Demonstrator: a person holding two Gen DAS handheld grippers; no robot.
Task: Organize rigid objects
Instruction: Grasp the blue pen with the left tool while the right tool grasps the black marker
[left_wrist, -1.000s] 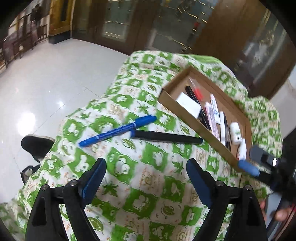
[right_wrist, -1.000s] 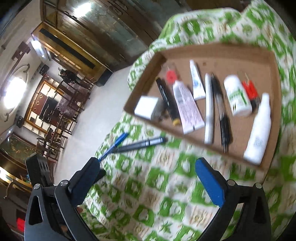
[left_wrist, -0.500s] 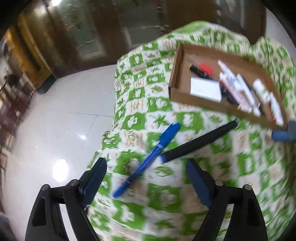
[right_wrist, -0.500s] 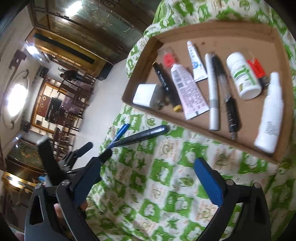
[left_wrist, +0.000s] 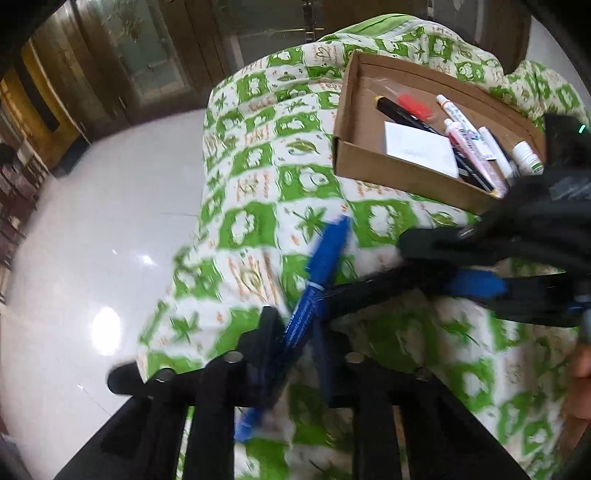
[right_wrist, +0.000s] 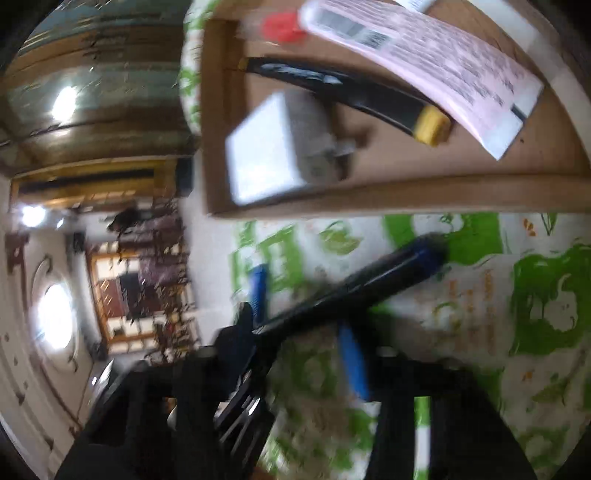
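We have left gripper (left_wrist: 295, 354) clamped on the blue marker (left_wrist: 314, 295), right gripper (right_wrist: 306, 339) clamped on the black pen (right_wrist: 354, 288); crossed, they could snag when lifted.

1. Cloth (left_wrist: 255, 177): green and white checks with leaf prints.
2. Marker (left_wrist: 314, 291): blue.
3. Pen (right_wrist: 354, 291): black, blue tip.
4. Box (left_wrist: 402, 177): brown cardboard.
5. Tube (right_wrist: 424, 62): pale pink.
6. Floor (left_wrist: 92, 221): glossy white.

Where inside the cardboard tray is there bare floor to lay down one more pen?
In the cardboard tray, bare floor shows in the corner between its left wall and the yellow-ended black pen, behind the white charger. The right half is crowded: the pink tube, other tubes and the white bottle lie side by side.
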